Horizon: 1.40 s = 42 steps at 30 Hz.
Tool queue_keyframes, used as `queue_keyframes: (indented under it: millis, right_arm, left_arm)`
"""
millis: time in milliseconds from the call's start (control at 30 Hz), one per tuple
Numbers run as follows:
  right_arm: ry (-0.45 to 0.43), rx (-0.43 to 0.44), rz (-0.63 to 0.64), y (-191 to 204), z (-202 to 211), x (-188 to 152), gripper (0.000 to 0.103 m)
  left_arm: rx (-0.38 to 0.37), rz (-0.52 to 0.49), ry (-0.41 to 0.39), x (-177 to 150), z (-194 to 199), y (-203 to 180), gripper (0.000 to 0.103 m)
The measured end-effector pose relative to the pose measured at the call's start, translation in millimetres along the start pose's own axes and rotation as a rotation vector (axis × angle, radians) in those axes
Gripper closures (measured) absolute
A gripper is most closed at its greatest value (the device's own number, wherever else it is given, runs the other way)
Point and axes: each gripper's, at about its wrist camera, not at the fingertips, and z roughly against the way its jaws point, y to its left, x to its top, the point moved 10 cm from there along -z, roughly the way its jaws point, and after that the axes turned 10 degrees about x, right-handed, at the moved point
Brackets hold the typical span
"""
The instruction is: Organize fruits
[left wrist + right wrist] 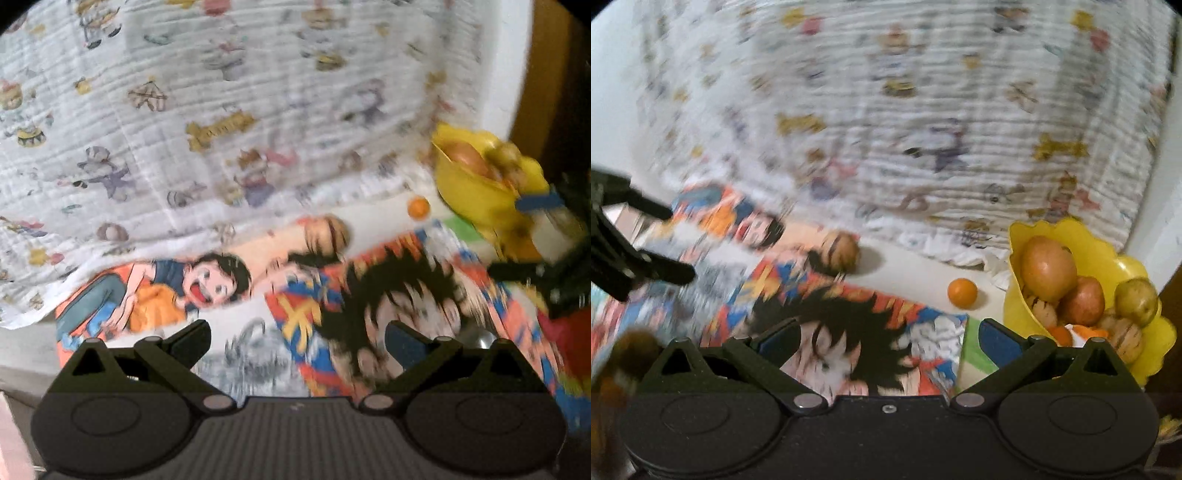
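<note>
A yellow scalloped bowl at the right holds several fruits: a large orange-brown one, a red apple, a yellow-green one and walnuts. A small orange lies on the white surface just left of the bowl. Further left rests a striped brown walnut. My right gripper is open and empty, low over the cartoon mat. My left gripper is open and empty too. In the left wrist view the bowl, the orange and the walnut lie ahead to the right.
A colourful cartoon mat covers the surface under both grippers. A white cloth with cartoon prints hangs behind. A blurred brown object shows at the lower left. The left gripper reaches in from the left edge.
</note>
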Motion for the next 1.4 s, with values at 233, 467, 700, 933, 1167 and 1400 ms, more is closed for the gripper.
queue_keyframes:
  millis: [233, 467, 700, 933, 1167, 1400]
  right_arm:
    - [-0.067, -0.150, -0.141, -30.5, -39.6, 3.3, 0.008]
    - [-0.043, -0.220, -0.151, -47.1, -73.0, -8.1, 0.021]
    - [-0.080, -0.255, -0.121, -53.5, -88.5, -2.3, 0.024]
    - [-0.084, -0.266, -0.099, -59.9, -102.5, -0.6, 0.028]
    - [-0.107, -0.268, -0.065, -56.7, -109.4, 2.9, 0.029]
    - [-0.096, -0.247, -0.058, -53.6, -120.8, 5.7, 0.022]
  left_arm:
    - [-0.034, 0.099, -0.032, 26.1, -48.1, -6.7, 0.001]
    - [-0.036, 0.142, -0.046, 31.6, -84.0, -17.3, 0.001]
    - [-0.024, 0.177, -0.062, 34.4, -110.7, -21.5, 0.001]
    - [-0.023, 0.184, -0.086, 40.3, -121.4, -29.6, 0.001]
    - [-0.017, 0.195, -0.096, 42.6, -128.8, -30.7, 0.005]
    - [-0.027, 0.204, -0.092, 42.5, -137.4, -32.7, 0.011]
